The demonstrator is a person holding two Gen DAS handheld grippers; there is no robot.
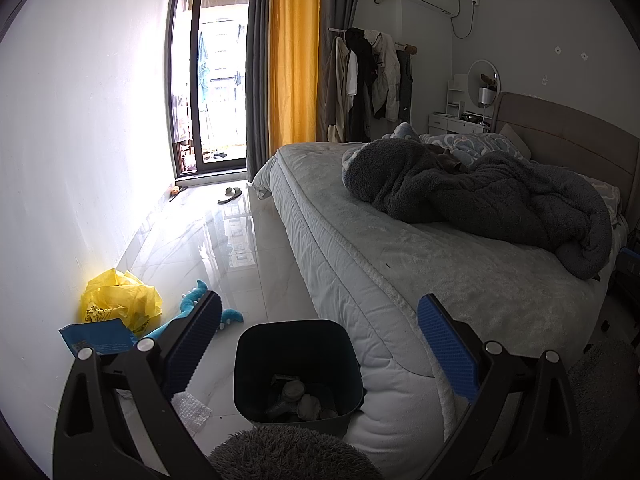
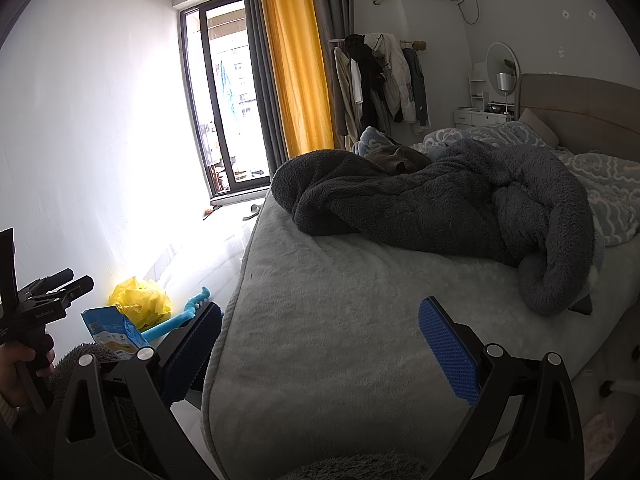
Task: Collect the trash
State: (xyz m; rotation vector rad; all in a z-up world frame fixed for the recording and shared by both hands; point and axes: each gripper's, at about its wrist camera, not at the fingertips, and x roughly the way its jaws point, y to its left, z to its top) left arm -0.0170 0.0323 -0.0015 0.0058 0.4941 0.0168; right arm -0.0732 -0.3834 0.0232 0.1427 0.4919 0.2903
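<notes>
Blue-padded left gripper (image 1: 320, 344) and right gripper (image 2: 320, 344) gape wide, empty.

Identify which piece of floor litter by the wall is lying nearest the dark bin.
The bubble wrap scrap, clear and just left of the bin. The yellow bag and blue packet lie farther left.

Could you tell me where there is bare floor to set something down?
The tiled floor between the white wall and the bed lies bare toward the window. By the bin it is crowded: yellow bag, blue packet, toy.
</notes>
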